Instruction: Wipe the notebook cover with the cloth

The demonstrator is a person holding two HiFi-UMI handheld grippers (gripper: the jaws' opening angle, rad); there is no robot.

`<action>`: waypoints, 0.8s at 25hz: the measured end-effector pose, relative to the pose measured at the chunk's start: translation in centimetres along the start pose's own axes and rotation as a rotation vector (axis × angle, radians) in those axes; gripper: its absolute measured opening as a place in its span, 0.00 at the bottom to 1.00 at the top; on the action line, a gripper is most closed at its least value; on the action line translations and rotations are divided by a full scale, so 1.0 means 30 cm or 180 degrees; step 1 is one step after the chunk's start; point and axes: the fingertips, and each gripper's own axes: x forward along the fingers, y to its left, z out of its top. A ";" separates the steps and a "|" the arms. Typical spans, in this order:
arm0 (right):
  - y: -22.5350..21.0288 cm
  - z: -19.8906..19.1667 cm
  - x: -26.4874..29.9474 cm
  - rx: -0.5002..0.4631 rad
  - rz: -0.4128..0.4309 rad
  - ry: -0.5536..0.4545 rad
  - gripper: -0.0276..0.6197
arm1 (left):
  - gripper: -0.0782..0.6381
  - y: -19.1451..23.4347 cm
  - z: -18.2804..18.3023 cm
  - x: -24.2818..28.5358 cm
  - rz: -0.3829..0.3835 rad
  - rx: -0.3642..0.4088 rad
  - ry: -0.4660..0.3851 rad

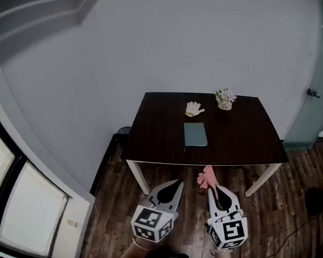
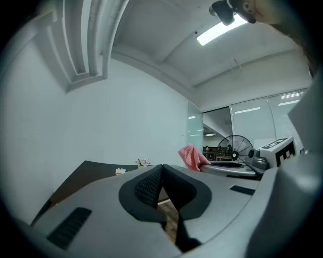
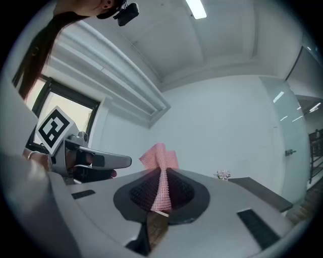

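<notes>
Teal notebook lies closed, flat on the dark table; pink cloth is pinched in the right gripper

Left gripper: held low in front of the body and pointing forward, jaws closed tip to tip, nothing between the fingers. Right gripper: parallel to the left and just apart from it, jaws clamped on a pink cloth that stands up past the fingertips. Behind each pair of fingers sits a marker cube; the hands beneath are largely hidden.
</notes>
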 end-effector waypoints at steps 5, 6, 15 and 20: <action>-0.036 -0.008 -0.024 -0.0060 -0.0006 -0.0013 0.10 | 0.13 -0.041 -0.008 0.016 0.0011 -0.0001 -0.0020; -0.043 -0.012 -0.028 -0.0081 -0.0005 -0.0008 0.10 | 0.13 -0.048 -0.010 0.018 0.0021 -0.0008 -0.0027; -0.112 -0.038 -0.020 -0.0081 0.0005 0.0018 0.09 | 0.13 -0.083 -0.032 0.048 0.0088 -0.0004 -0.0014; -0.133 -0.058 0.040 -0.0059 0.0022 0.0052 0.09 | 0.13 -0.050 -0.038 0.100 0.0064 0.0007 0.0001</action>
